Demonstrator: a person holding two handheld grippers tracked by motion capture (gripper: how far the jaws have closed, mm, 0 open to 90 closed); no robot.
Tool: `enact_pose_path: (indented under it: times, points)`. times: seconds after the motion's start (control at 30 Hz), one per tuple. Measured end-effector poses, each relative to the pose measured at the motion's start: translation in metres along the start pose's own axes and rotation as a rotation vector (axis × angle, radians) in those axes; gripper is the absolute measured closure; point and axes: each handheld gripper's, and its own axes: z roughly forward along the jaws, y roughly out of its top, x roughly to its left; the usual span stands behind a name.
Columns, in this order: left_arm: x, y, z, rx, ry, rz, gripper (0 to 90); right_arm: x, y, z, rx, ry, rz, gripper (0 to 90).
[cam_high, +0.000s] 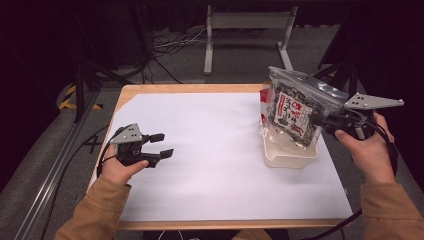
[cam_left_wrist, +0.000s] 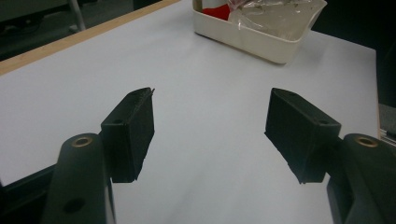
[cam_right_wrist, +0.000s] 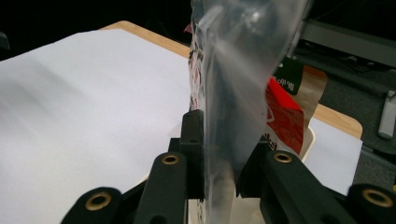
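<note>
Pinching only the slick packet's (cam_high: 289, 110) edge at right of frame, the right claw (cam_high: 320, 121) could let it slide past the tub (cam_high: 290, 156), while the left claw (cam_high: 159, 145) gapes empty

The bag (cam_high: 292, 107) in the right gripper (cam_high: 325, 121) was glossy clear plastic; below it, a matt plastic tub (cam_high: 287, 157) on smooth white paper (cam_high: 210, 155).

The clear pouch (cam_high: 292, 111), at right of centre in the high view, carried a white label with large red characters and small dark print, too small to read. In the right gripper view a red packet (cam_right_wrist: 282, 116) at centre right bore white marks, and a dark green tag (cam_right_wrist: 288, 77) above it bore white characters, all illegible.
</note>
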Motion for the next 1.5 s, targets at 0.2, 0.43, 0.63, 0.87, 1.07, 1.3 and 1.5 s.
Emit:
enact_pose_path:
  times: [0.2, 0.43, 0.63, 0.87, 1.07, 1.3, 1.5]
  points:
    - [0.001, -0.002, 0.0, 0.004, 0.0, -0.002, 33.4, 0.003, -0.005, 0.007, 0.027, 0.005, -0.012, 76.3]
    - [0.002, -0.004, -0.001, 0.007, 0.003, -0.008, 33.4, 0.003, -0.01, 0.011, 0.039, -0.001, 0.0, 76.3]
    - [0.003, -0.004, 0.0, 0.01, 0.002, -0.01, 33.2, 0.002, -0.014, 0.014, 0.047, -0.004, -0.001, 76.3]
    - [0.004, -0.005, -0.001, 0.009, 0.006, -0.015, 33.1, 0.002, -0.02, 0.022, 0.067, -0.005, -0.003, 76.2]
    - [0.004, -0.006, 0.0, 0.013, 0.002, -0.023, 33.0, 0.0, -0.023, 0.026, 0.07, -0.003, 0.003, 76.2]
    - [0.004, -0.005, 0.001, 0.006, -0.002, -0.018, 32.8, 0.003, -0.032, 0.036, 0.091, -0.006, 0.021, 76.2]
    - [0.003, -0.005, 0.001, 0.007, -0.004, -0.019, 32.7, -0.001, -0.042, 0.036, 0.074, -0.003, 0.043, 76.1]
